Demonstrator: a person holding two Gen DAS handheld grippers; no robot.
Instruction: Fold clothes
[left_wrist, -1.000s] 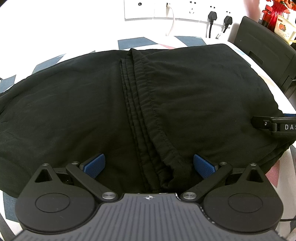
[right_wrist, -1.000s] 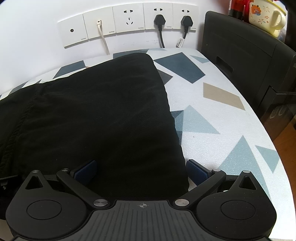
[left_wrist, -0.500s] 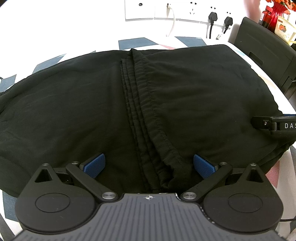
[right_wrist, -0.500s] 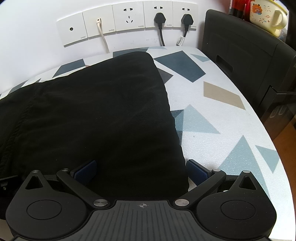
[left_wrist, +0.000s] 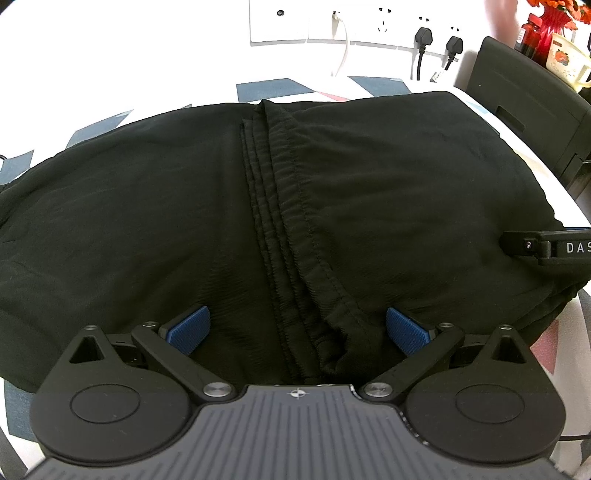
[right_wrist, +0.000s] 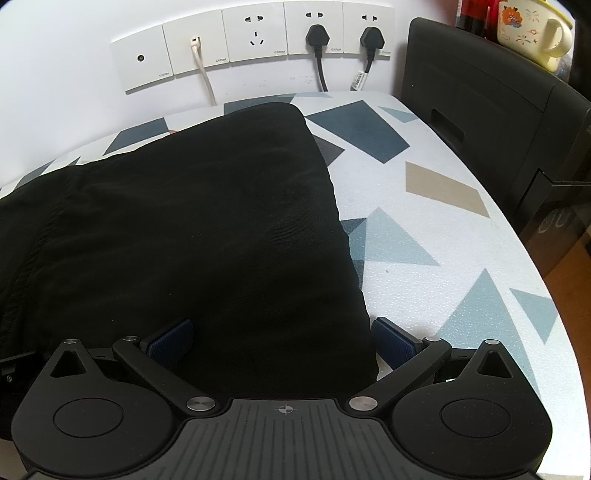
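Observation:
A black garment (left_wrist: 369, 206) lies folded across the patterned table (right_wrist: 424, 236), with a stitched, ribbed hem band (left_wrist: 288, 221) running down its middle. My left gripper (left_wrist: 297, 330) is open, its blue pads (left_wrist: 188, 326) straddling the near end of that band at the garment's front edge. My right gripper (right_wrist: 282, 339) is open too, with the garment's (right_wrist: 207, 236) right front corner lying between its pads (right_wrist: 393, 341). In the left wrist view, a black finger of the right gripper (left_wrist: 546, 245) rests over the cloth's right edge.
A row of wall sockets (right_wrist: 255, 40) with two black plugs and a white cable runs behind the table. A black chair or box (right_wrist: 491, 107) stands at the right, with a cream mug (right_wrist: 532, 29) and red items (left_wrist: 543, 26) beyond it. Bare tabletop lies right of the garment.
Both grippers have stayed open and nearly still; the views shifted only slightly. The garment has not moved.

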